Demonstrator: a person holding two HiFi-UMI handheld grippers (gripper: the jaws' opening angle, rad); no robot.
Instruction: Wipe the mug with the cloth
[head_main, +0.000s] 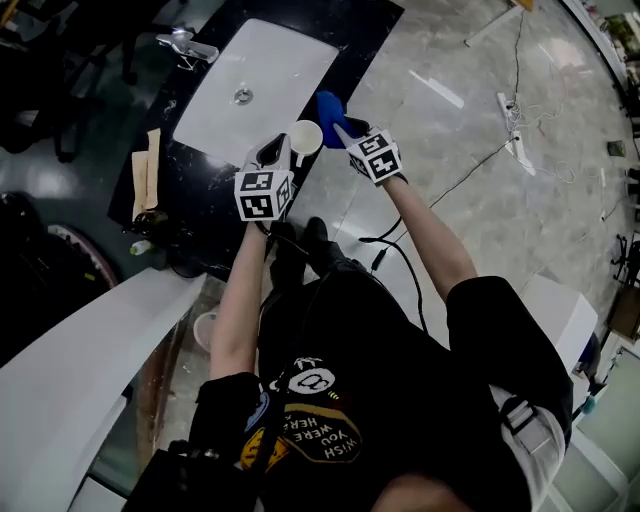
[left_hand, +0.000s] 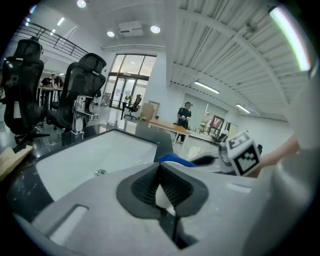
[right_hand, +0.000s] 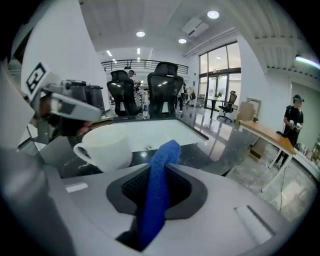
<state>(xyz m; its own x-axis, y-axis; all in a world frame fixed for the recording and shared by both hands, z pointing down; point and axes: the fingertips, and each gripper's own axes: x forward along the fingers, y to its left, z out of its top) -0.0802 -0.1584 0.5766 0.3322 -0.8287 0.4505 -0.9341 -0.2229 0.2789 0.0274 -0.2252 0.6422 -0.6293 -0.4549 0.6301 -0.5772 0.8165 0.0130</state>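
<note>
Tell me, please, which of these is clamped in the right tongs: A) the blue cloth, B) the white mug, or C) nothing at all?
A: in the right gripper view the right tongs are closed on the blue cloth, which runs up between them, while the white mug is outside them, off to the left.

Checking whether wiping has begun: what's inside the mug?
Inside the mug only bare white shows; the blue cloth is beside it, outside the rim, pinched in the right gripper. The mug's bottom is too small to make out.
</note>
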